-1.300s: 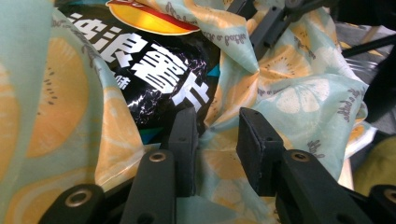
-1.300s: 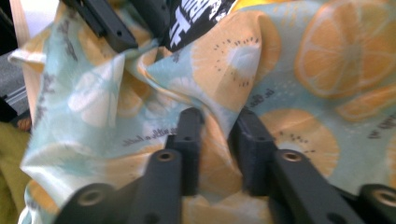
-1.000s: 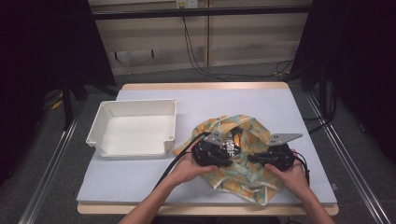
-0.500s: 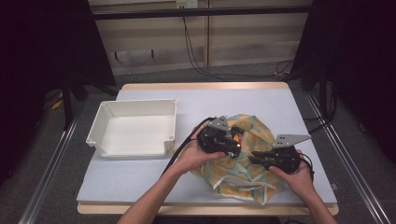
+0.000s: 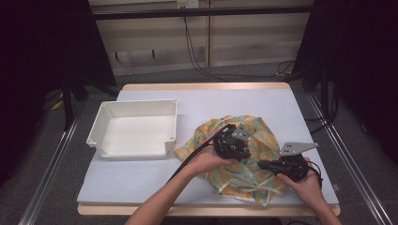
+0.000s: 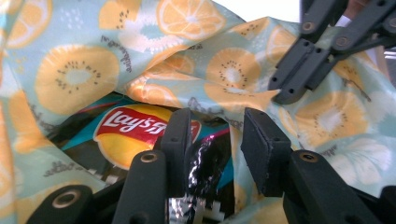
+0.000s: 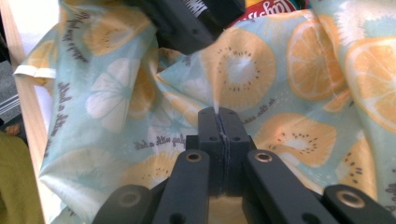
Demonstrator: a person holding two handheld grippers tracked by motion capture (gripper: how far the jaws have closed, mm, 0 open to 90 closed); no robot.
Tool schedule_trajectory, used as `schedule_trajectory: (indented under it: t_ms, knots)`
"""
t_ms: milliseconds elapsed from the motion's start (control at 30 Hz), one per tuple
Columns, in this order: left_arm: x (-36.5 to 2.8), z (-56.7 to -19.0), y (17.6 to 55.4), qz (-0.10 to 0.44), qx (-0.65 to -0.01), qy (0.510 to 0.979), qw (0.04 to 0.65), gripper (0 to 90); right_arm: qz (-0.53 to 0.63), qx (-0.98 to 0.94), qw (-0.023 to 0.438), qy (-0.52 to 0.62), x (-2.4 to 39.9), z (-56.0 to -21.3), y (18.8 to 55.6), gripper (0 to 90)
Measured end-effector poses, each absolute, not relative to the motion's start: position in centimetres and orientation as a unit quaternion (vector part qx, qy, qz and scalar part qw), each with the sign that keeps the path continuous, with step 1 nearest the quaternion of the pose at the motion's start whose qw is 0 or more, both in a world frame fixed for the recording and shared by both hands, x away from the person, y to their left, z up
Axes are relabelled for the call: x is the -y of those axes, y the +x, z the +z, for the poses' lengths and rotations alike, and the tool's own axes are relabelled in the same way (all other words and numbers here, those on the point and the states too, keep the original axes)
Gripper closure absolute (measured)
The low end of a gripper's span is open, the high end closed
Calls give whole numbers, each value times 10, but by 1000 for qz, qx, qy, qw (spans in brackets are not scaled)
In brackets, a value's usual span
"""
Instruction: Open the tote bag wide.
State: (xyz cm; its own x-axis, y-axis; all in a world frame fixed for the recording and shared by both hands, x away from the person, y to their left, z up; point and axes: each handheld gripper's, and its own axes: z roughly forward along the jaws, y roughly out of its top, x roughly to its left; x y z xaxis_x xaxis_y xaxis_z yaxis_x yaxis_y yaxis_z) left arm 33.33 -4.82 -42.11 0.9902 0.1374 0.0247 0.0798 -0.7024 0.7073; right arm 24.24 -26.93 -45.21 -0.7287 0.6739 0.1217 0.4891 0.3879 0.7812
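A fruit-print cloth bag (image 5: 263,136) lies crumpled on the table's right half, with a Lay's chip bag (image 6: 126,130) showing inside its mouth. My left gripper (image 5: 234,150) points down into that mouth. Its jaws (image 6: 212,135) have just been opening and stand apart, with a fold of the chip bag's dark foil between them, unpressed. My right gripper (image 5: 262,164) is near the front edge. It (image 7: 219,114) has just closed tighter and is shut on a pinch of the cloth. That grip also shows at the top right of the left gripper view, where the right gripper (image 6: 280,93) holds the cloth.
A white empty tray (image 5: 136,105) stands on the left of the pale table (image 5: 234,98). The wooden front edge (image 7: 32,135) runs close beside the cloth. Cables trail from both grippers, and dark floor with metal rails lies around the table.
The left gripper has moved right and away from the person over the cloth bag, and its jaws have spread. The right gripper drew slightly toward the front edge, still pinching cloth.
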Motion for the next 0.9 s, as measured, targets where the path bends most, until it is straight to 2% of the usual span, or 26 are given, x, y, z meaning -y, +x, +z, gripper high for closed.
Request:
schedule_trajectory:
  t_ms: [200, 367, 600, 900]
  knots:
    - [40, -431, 341, 32, -72, 918, 388, 631, 424, -826, 105, 356, 278, -454, 234, 900]
    - [45, -435, 334, 67, -42, 926, 368, 622, 426, -823, 101, 361, 281, -459, 231, 900]
    - [46, -439, 333, 59, -28, 928, 367, 557, 431, -820, 100, 363, 282, -460, 231, 900]
    - [51, -443, 321, 72, 2, 934, 350, 419, 434, -820, 94, 360, 283, -460, 232, 899]
